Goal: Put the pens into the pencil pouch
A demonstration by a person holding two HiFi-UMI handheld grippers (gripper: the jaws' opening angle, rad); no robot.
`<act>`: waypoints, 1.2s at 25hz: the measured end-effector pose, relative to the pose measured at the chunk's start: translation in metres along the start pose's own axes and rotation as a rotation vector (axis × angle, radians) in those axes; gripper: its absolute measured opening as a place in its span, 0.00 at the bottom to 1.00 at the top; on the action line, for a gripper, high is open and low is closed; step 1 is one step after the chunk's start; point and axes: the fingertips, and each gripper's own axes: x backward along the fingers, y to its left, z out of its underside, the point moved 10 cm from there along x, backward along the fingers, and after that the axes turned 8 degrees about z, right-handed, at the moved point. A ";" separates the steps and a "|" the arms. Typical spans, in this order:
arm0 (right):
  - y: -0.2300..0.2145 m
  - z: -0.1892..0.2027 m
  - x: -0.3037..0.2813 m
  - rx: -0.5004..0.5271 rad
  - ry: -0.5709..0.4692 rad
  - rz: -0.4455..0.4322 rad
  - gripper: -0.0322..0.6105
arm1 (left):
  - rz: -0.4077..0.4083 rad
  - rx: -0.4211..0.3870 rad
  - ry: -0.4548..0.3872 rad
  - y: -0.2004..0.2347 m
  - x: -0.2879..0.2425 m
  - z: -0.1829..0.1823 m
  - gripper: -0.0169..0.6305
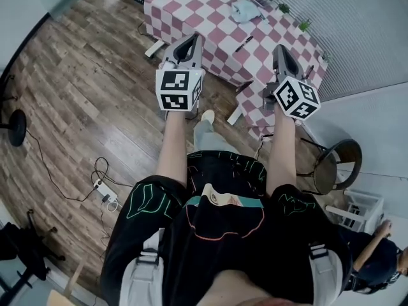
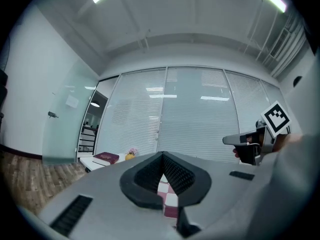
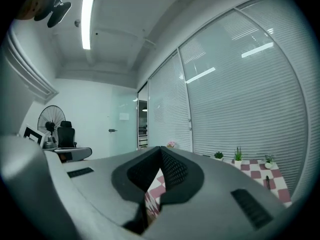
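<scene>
Both claws were clamped fully shut with nothing in them. You could see it looking straight down each one: pads together, only checked cloth showing past the tips. The left gripper [image 1: 189,41] and right gripper [image 1: 281,50] were held out level, side by side, short of the table [image 1: 185,8] with the pink-and-white checked cloth. The pencil pouch [image 1: 245,9], a pale blue one, lay toward the far side of the table. A black pen [image 1: 244,43] lay on the cloth nearer the person, apart from the pouch and between the two grippers as seen from the head view. Little potted plants [image 1: 305,25] stood along the table's far edge. A round stool [image 1: 338,164] stood off to the right on the wood floor [image 1: 83,94].
</scene>
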 end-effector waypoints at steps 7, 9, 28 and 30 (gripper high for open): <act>-0.022 0.015 -0.071 -0.024 0.034 -0.046 0.03 | 0.022 -0.006 0.052 0.015 -0.065 0.010 0.02; -0.032 0.023 -0.089 -0.033 0.056 -0.048 0.03 | 0.020 0.006 0.083 0.021 -0.084 0.020 0.02; -0.187 0.068 -0.253 -0.016 0.152 0.011 0.03 | 0.074 -0.089 0.330 0.017 -0.323 0.065 0.02; -0.198 0.071 -0.262 -0.047 0.152 0.009 0.03 | 0.079 -0.114 0.351 0.013 -0.338 0.064 0.02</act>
